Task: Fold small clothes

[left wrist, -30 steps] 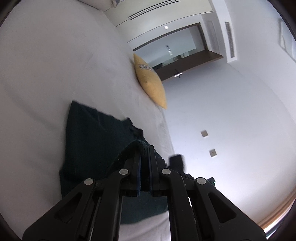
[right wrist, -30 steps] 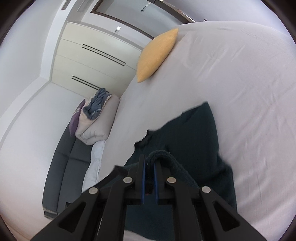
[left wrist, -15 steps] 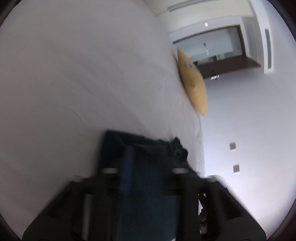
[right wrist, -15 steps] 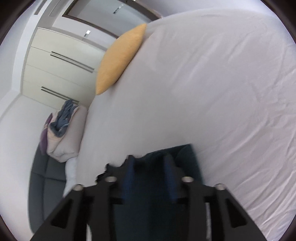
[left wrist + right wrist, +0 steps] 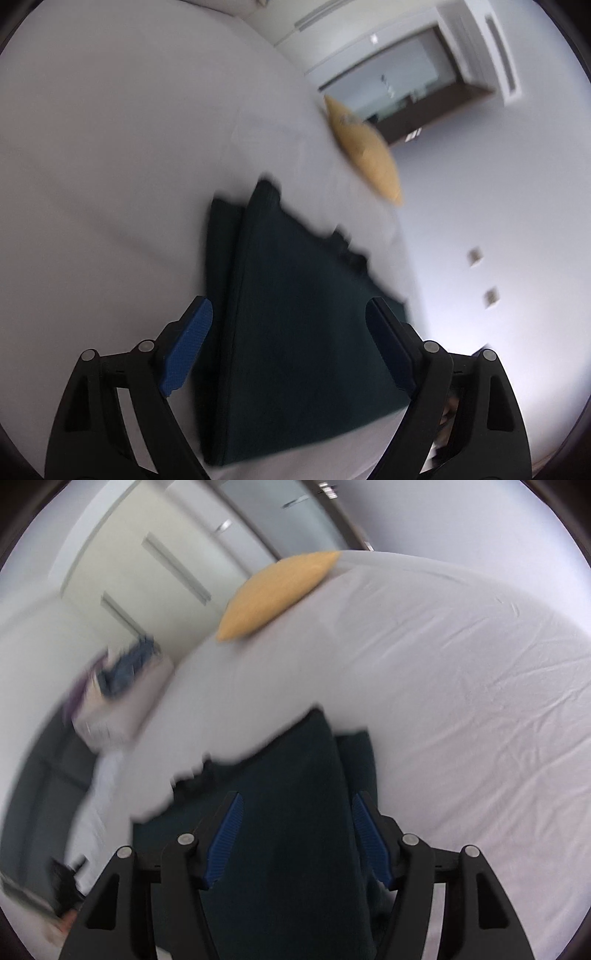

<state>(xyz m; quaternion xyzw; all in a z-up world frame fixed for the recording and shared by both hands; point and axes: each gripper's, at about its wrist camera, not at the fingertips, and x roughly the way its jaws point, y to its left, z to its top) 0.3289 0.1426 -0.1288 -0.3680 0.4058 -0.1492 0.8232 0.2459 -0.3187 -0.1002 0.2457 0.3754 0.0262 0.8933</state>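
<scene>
A dark teal garment point(image 5: 295, 332) lies folded on the white bed sheet point(image 5: 110, 184); it also shows in the right wrist view point(image 5: 295, 830). My left gripper point(image 5: 288, 314) is open, its blue-padded fingers spread wide above the cloth and holding nothing. My right gripper point(image 5: 295, 812) is open too, its fingers either side of the folded layer without pinching it. Both views are motion blurred.
A yellow cushion point(image 5: 365, 155) lies on the far part of the bed, also in the right wrist view point(image 5: 277, 590). A dark sofa point(image 5: 44, 782) with piled bedding point(image 5: 118, 694) stands beside the bed. White wardrobes point(image 5: 147, 572) and walls lie behind.
Both grippers were shut on the garment's edge a second ago; they carried it forward over the cloth, then opened and let go. The garment now lies folded over.
</scene>
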